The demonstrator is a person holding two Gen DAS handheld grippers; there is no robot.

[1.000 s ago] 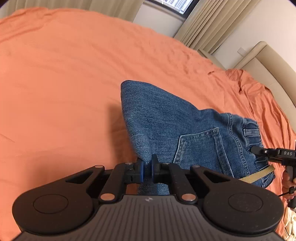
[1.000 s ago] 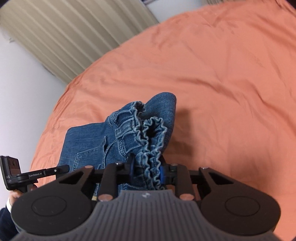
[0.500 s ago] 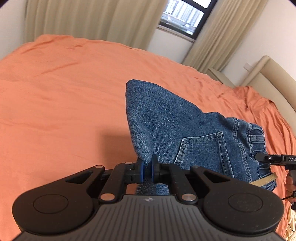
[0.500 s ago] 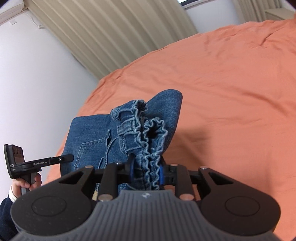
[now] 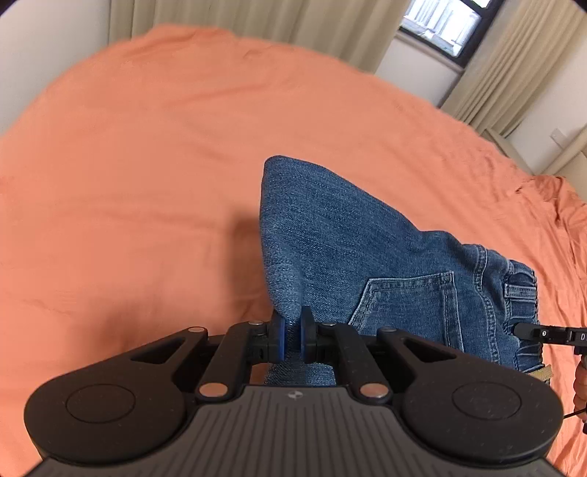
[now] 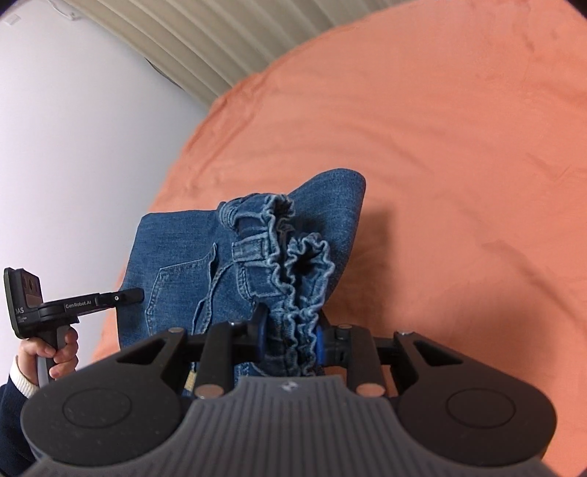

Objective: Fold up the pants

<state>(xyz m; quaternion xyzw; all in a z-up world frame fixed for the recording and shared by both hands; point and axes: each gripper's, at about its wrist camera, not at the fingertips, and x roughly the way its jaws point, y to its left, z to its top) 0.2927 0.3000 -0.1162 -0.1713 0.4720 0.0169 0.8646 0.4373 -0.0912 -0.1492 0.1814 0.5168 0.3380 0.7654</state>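
An orange bedsheet (image 5: 146, 165) filled most of both views, with pale curtains (image 6: 220, 40) and a window (image 5: 444, 25) behind it. The blue denim pants (image 5: 348, 257) hung bunched between the two grippers above the sheet, a back pocket (image 5: 407, 304) facing the left wrist camera.

The left gripper (image 5: 291, 337) angled steeply down toward the bed, its blue pads pressed nearly together on a thin fold of denim at one edge of the pants. The right gripper (image 6: 290, 343) sloped down less sharply, its pads pinching the thick ruffled elastic waistband (image 6: 297, 264).

In the right wrist view the person's left hand (image 6: 51, 352) wrapped the other tool's handle, a dark sleeve with a white cuff (image 6: 18, 378) cut off at the frame edge. In the left wrist view only one finger of the right tool entered at the right border.

The lower part of the pants was hidden behind each gripper body, so how the legs lay could not be made out. A tan strip (image 5: 543, 372) beside the waistband was too small to identify.
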